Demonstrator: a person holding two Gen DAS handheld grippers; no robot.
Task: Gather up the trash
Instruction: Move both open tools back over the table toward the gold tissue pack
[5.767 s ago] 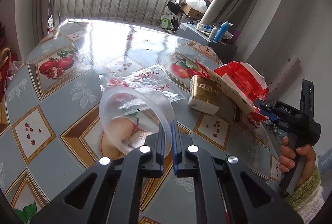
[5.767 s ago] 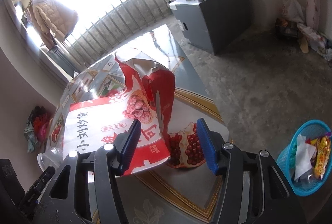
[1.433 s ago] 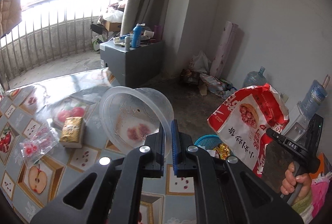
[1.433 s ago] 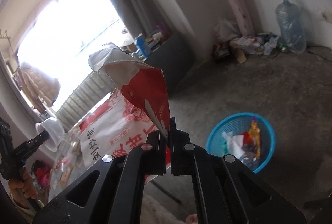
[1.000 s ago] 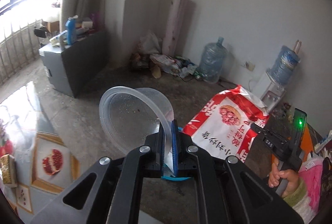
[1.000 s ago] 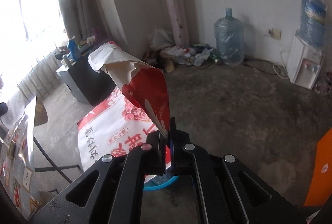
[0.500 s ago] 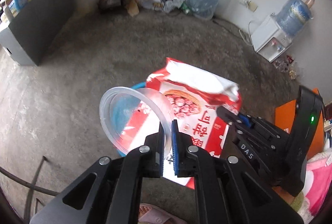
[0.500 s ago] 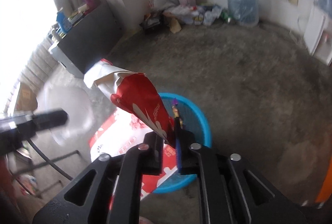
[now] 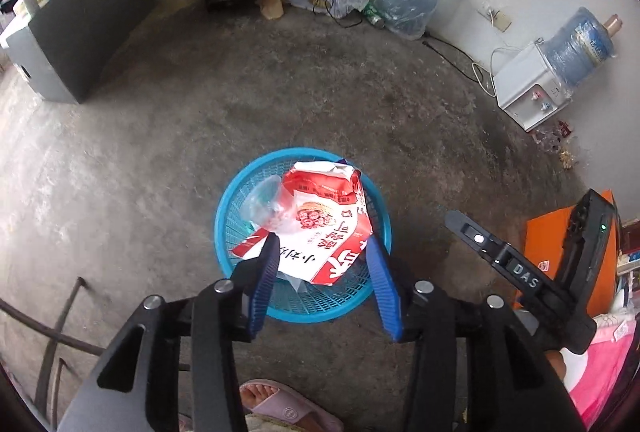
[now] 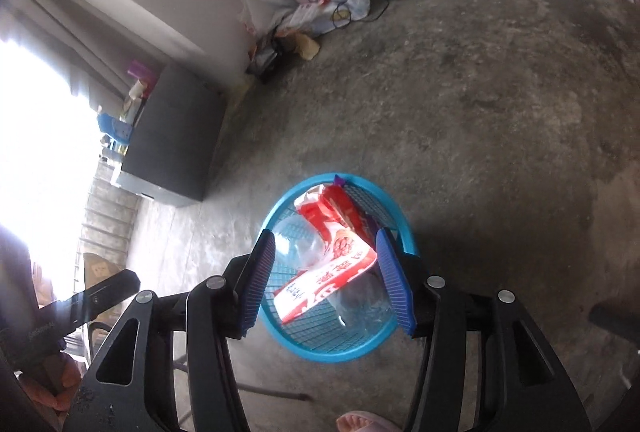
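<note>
The left hand-held gripper (image 9: pixel 324 276) is seen with its jaws opening and nothing pressed between the blue pads; the right hand-held gripper (image 10: pixel 326 280) is likewise opening, with nothing caught between its jaws. Both are pointed steeply down over the blue basket (image 9: pixel 224 232) standing on the concrete floor (image 9: pixel 160 120). Directly below the parted jaws, apart from the pads, the red and white snack bag (image 9: pixel 320 224) is found lying in the basket, propped against its far rim, and the clear plastic container (image 9: pixel 262 198) is seen beside it, partly under the bag. These two pieces can be judged as delivered. Whether more trash is left to be fetched cannot be told, since no table is shown in either view. A slippered foot (image 9: pixel 280 404) is seen just beneath the left hand-held gripper.
</note>
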